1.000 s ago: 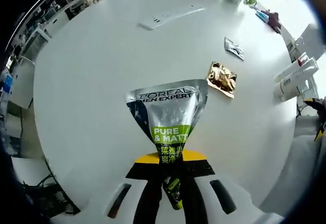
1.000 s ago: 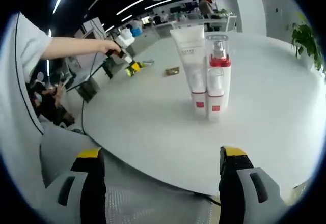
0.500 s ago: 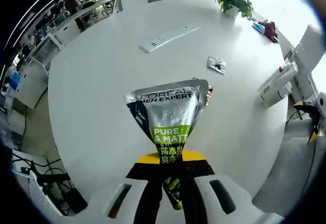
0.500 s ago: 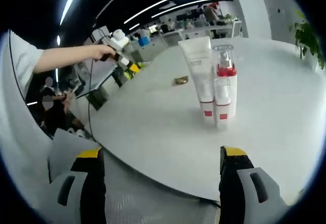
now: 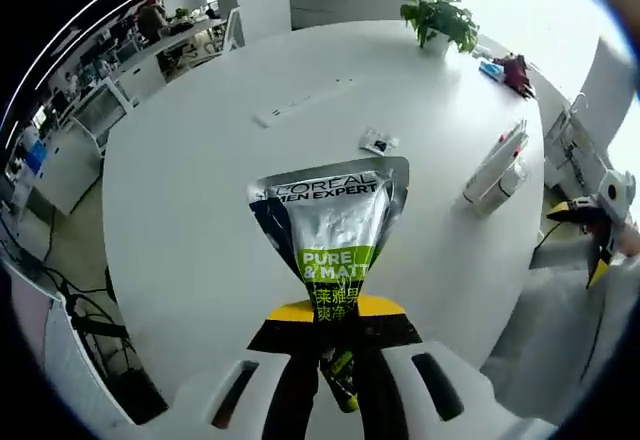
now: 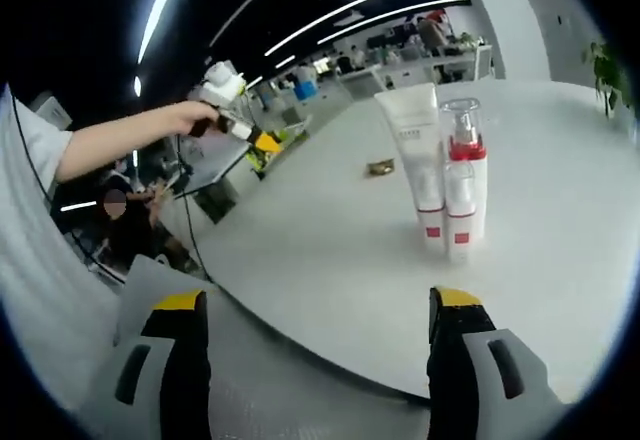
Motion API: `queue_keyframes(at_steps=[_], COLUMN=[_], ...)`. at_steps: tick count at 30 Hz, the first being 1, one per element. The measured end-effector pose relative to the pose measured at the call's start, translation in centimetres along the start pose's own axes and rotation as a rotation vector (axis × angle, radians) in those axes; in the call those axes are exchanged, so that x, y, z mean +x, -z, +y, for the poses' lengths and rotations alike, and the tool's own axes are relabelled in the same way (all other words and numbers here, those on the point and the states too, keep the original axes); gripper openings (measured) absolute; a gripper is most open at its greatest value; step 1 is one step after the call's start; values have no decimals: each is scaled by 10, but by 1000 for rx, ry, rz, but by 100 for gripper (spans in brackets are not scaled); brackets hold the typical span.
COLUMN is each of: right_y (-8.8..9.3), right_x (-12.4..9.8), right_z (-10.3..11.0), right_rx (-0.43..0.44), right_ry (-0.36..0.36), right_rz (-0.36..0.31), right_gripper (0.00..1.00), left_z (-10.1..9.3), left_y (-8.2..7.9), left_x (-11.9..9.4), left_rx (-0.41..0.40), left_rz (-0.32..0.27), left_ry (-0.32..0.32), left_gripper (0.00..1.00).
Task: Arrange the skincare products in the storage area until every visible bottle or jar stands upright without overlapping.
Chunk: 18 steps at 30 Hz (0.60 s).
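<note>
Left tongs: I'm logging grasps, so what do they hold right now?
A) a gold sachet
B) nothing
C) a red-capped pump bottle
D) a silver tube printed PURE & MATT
D: in the left gripper view the left tongs are shut on the silver tube, its crimped end fanning out above them.

White tube (image 6: 421, 165) touching pump bottle (image 6: 464, 192) — both upright.

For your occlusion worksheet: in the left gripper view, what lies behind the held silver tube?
Behind the silver tube is the white table; a small sachet and a power strip lie beyond it. The table directly behind the tube is covered.
</note>
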State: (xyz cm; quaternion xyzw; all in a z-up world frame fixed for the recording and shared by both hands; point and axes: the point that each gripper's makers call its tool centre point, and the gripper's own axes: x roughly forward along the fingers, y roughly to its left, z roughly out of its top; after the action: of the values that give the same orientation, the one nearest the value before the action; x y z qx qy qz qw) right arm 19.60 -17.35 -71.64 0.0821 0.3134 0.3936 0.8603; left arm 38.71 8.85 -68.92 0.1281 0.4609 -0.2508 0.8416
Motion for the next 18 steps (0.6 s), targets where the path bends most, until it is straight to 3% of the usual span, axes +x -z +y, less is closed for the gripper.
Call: queue_keyframes(at_steps=[12,18], right_y=[-7,-28], right_x=[5,9], right_z=[23,33], right_rx=[20,6], right_ry=[-120,-175], right_rz=[33,13], right_gripper=[89,88], left_z=[-66,-94], left_y=[-4,3], left_x=[-40,-46], left_rx=[-74,-99], left_rz=[-174,-225], left_ry=[5,10], left_gripper=[13,13])
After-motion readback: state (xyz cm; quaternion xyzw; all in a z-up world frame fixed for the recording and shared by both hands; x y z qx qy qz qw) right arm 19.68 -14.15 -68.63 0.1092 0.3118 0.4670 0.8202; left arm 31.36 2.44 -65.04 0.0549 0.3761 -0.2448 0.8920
